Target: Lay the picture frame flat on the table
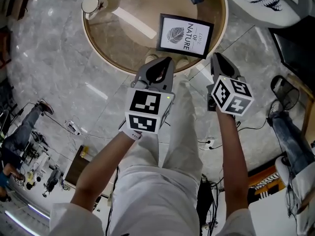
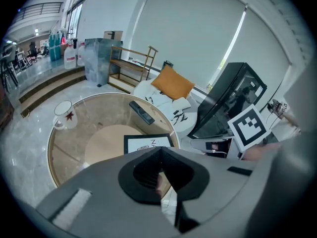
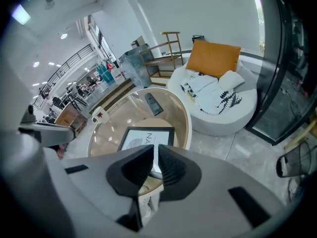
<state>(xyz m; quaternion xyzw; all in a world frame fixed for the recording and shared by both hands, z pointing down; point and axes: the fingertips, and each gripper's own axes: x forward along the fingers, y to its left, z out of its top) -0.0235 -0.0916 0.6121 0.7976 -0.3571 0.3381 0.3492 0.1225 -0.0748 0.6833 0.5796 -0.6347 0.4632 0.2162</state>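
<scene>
Lounge corner inside an open-plan workspace: round glass table, white armchair with orange cushion, marble floor trailing cables, mezzanine railing beyond

Round table shining with a smooth, glossy top, picture frame looking matt black around white paper, far-left mug gleaming like glazed ceramic, grey stone floor reflecting light, left gripper and right gripper showing matt grey plastic, trousers looking like white cloth.
</scene>
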